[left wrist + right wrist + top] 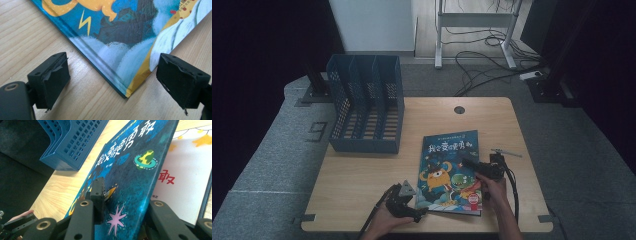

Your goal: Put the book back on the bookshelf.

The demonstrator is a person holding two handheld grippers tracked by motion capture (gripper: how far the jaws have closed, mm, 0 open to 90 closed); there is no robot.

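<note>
On the wooden table, a picture book lies near the front edge, right of a blue file rack. Right gripper pinches the book's front cover at its right edge; in the right gripper view the cover is tilted up off the white page beneath. Left gripper has its jaws spread wide, one on either side of the book's near left corner, neither pad touching it.
</note>
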